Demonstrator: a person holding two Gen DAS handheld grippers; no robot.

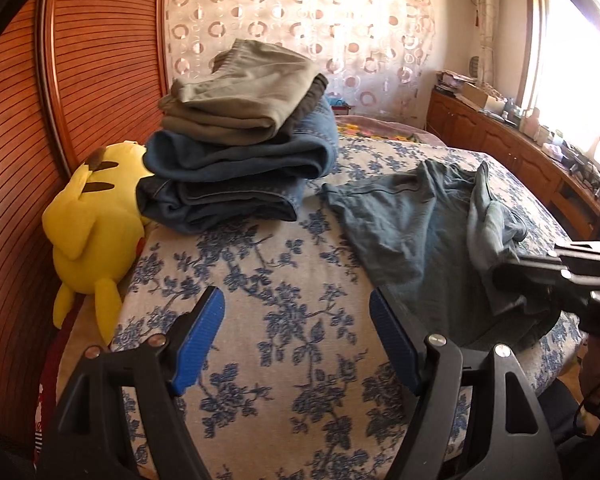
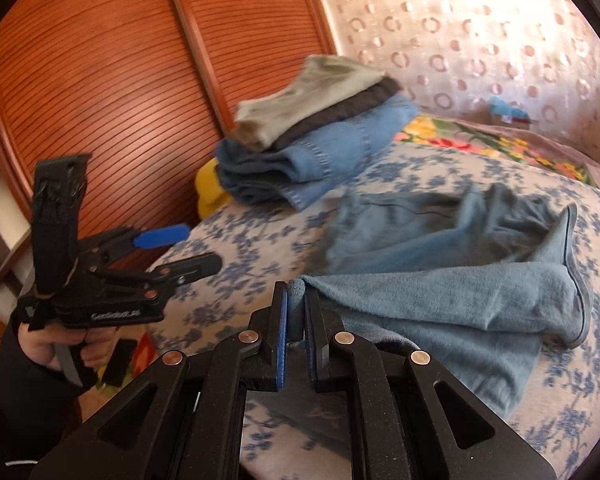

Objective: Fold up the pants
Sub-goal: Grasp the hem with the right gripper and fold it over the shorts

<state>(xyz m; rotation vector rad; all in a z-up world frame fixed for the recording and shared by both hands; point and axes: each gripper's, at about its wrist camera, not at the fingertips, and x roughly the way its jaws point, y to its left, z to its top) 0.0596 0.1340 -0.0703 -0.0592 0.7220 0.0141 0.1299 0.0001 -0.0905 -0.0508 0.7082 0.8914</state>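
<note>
Soft, limp, light cloth: grey-blue pants (image 2: 440, 264), likely to sag, stretch and drag across the bed (image 2: 236, 232) rather than slide as one piece (no stiffness anywhere to lean on). Best taken at a hem or seamed edge, where doubled fabric gives the pads something to bite.

Sprawled rumpled over the flowered bed cover, centre to right of the right wrist view, one leg drawn toward bottom centre. Pinched there by the right tool (image 2: 296, 312), clenched on a small bunch of hem at the leg's end, cloth trailing off to the right and up. Probably secure, though thin knit could creep out under a hard tug.

Left tool (image 1: 296, 336) released, jaws wide and grasping nothing, over bare cover at the bottom of its own view; pants just right of it, near the right finger, not between the pads. Folded stack (image 1: 240, 136) in the upper centre, well apart.
</note>
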